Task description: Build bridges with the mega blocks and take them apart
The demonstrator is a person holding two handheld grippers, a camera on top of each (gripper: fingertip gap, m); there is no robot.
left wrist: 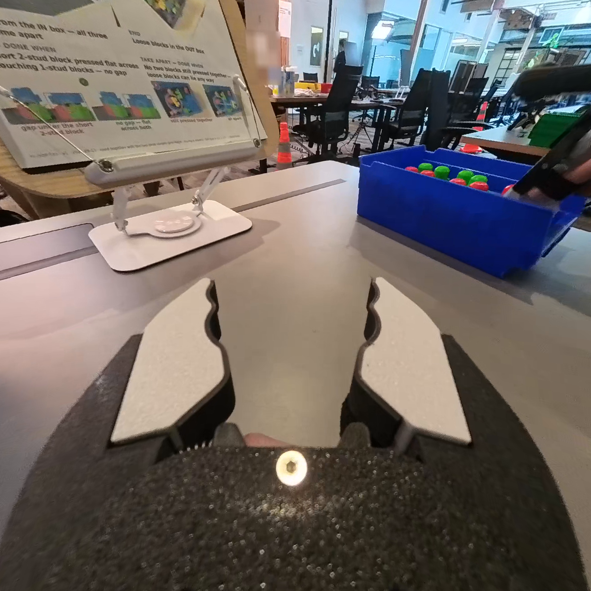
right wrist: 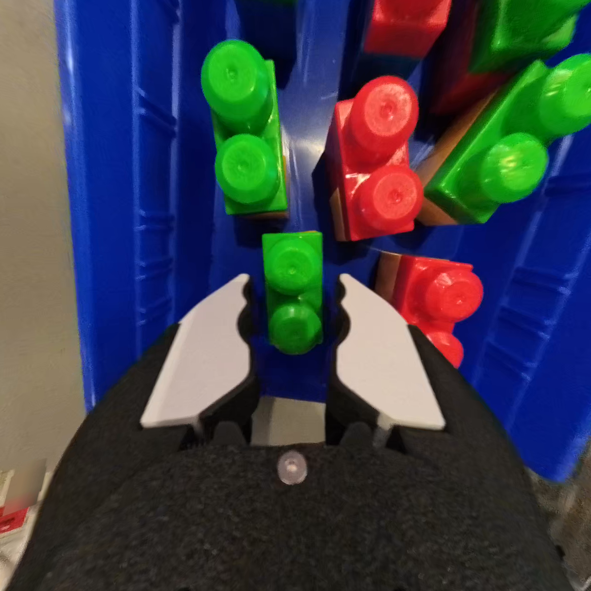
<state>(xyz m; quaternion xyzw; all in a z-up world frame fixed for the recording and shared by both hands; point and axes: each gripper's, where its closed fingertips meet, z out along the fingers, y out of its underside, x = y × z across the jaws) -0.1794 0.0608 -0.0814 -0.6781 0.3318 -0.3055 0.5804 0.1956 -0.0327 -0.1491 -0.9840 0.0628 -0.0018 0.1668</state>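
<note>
Left tongs (left wrist: 292, 283): spread wide, nothing between them, hovering over bare grey surface (left wrist: 287, 335).
Right tongs (right wrist: 294, 279): parted, reaching down into the blue bin (right wrist: 112, 224); small green block (right wrist: 292, 287) sits between the fingers with a gap on each side, not gripped.
Blocks: green and red two-stud pieces lying loose in the bin; taller green block (right wrist: 246, 128) just beyond the small one, red block (right wrist: 377, 160) to its right, another red block (right wrist: 435, 300) just beside the right finger, a large green block (right wrist: 499, 150) farther right.
Bin location: on the surface, ahead and right of the left tongs.
Instruction stand (left wrist: 166, 179): white, holding a printed sheet, ahead and left on the surface.
</note>
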